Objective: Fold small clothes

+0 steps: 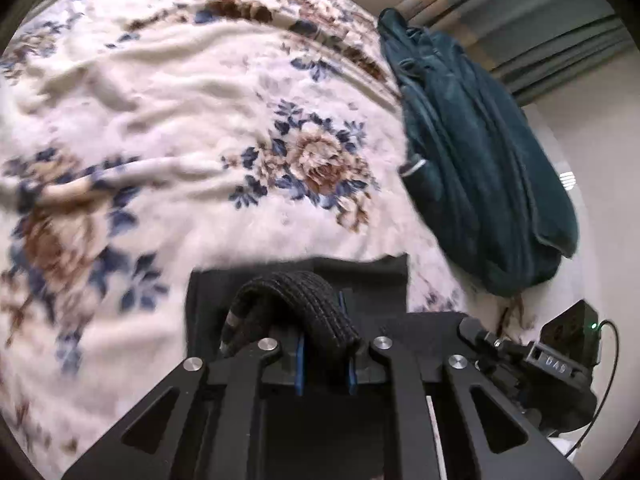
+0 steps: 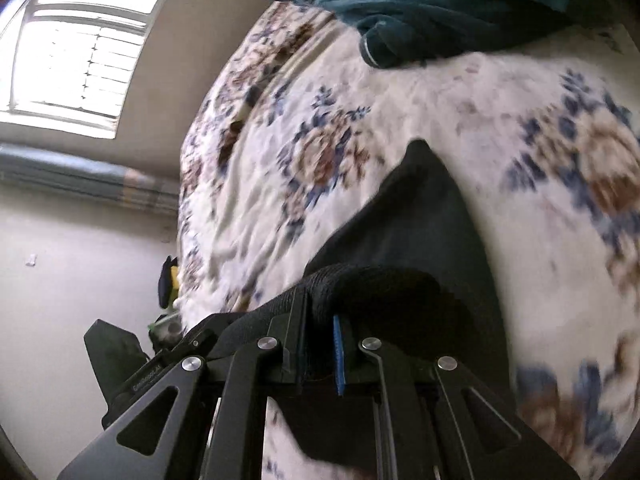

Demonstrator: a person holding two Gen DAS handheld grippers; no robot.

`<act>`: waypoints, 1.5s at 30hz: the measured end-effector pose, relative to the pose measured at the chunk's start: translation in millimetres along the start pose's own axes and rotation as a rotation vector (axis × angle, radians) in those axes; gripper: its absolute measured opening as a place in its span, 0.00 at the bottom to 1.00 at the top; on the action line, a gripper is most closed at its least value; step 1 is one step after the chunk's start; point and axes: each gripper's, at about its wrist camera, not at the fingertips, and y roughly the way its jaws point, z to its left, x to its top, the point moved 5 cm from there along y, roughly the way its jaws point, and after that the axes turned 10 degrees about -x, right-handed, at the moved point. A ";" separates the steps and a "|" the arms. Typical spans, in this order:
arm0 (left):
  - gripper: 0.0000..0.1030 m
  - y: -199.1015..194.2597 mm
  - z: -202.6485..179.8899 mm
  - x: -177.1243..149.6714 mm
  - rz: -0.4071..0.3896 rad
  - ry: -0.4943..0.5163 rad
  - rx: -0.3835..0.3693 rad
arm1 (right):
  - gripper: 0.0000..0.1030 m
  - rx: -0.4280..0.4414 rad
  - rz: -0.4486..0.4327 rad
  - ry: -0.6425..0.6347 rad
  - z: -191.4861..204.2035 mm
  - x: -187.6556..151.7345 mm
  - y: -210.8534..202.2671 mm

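Note:
A small black garment (image 1: 372, 280) with a ribbed band (image 1: 308, 300) hangs over the floral blanket (image 1: 192, 128). My left gripper (image 1: 325, 360) is shut on the ribbed band, which bulges up between its blue-padded fingers. In the right wrist view my right gripper (image 2: 320, 356) is shut on the same black garment (image 2: 424, 216) at its ribbed edge (image 2: 352, 284); the cloth stretches away from it over the blanket (image 2: 460, 112). The other gripper's body (image 1: 560, 364) shows at the left view's right edge.
A dark teal blanket (image 1: 480, 152) lies bunched at the bed's edge, also in the right wrist view (image 2: 420, 4). Grey-green curtains (image 1: 532, 28) hang behind. A bright window (image 2: 76, 52) and pale floor (image 2: 72, 280) lie beside the bed.

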 end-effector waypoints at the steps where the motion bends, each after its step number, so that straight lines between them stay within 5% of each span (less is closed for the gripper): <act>1: 0.12 15.1 7.1 4.1 0.017 -0.014 0.010 | 0.11 -0.007 -0.001 0.007 -1.8 11.2 8.5; 5: 0.17 41.3 35.0 12.6 0.053 -0.132 -0.004 | 0.11 -0.015 0.087 0.060 -15.4 49.5 58.8; 7: 0.33 40.1 47.5 16.2 0.027 -0.217 -0.063 | 0.16 -0.003 0.147 0.099 -22.1 58.9 78.6; 8: 0.37 37.4 50.9 18.3 -0.004 -0.248 -0.098 | 0.22 0.018 0.160 0.111 -23.7 65.5 84.0; 11: 0.59 26.6 52.1 25.2 -0.057 -0.254 -0.147 | 0.68 0.071 0.114 0.084 -17.7 76.8 73.9; 13: 0.61 19.0 55.0 30.5 -0.081 -0.259 -0.149 | 0.73 0.081 0.085 0.037 -10.3 81.2 59.8; 16: 0.65 9.4 61.0 38.1 -0.105 -0.226 -0.082 | 0.73 -0.063 0.040 -0.094 -6.4 81.1 44.8; 19: 0.66 20.3 63.7 40.7 -0.048 -0.118 0.058 | 0.73 -0.186 0.001 -0.206 -9.2 75.9 40.4; 20: 0.66 29.7 63.6 39.7 -0.003 -0.069 0.121 | 0.73 -0.198 0.003 -0.231 -10.3 73.0 41.4; 25: 0.61 75.8 59.4 29.0 0.142 0.091 0.197 | 0.65 -0.262 0.086 -0.322 -13.0 58.3 75.4; 26: 0.51 80.3 54.4 27.3 0.130 0.151 0.193 | 0.37 -0.288 0.107 -0.336 -15.4 54.5 86.4; 27: 0.10 81.4 50.5 26.8 0.126 0.189 0.195 | 0.08 -0.314 0.113 -0.351 -16.8 51.5 93.1; 28: 0.06 81.2 47.9 27.3 0.122 0.226 0.236 | 0.08 -0.345 0.091 -0.377 -16.3 49.2 94.8; 35: 0.06 78.2 63.2 34.0 0.101 0.211 0.245 | 0.07 -0.395 -0.074 -0.314 -16.0 49.5 66.8; 39: 0.07 95.3 71.4 36.4 0.154 0.178 0.271 | 0.07 -0.481 -0.057 -0.318 -17.0 54.3 86.5; 42: 0.11 88.4 75.4 41.8 0.150 0.106 0.222 | 0.07 -0.513 -0.031 -0.294 -23.6 59.5 96.9; 44: 0.23 74.5 74.8 44.8 0.122 0.075 0.205 | 0.07 -0.491 0.024 -0.261 -28.1 61.2 101.0; 45: 0.41 64.0 73.2 45.8 0.103 0.062 0.186 | 0.11 -0.473 0.051 -0.247 -30.2 62.8 99.5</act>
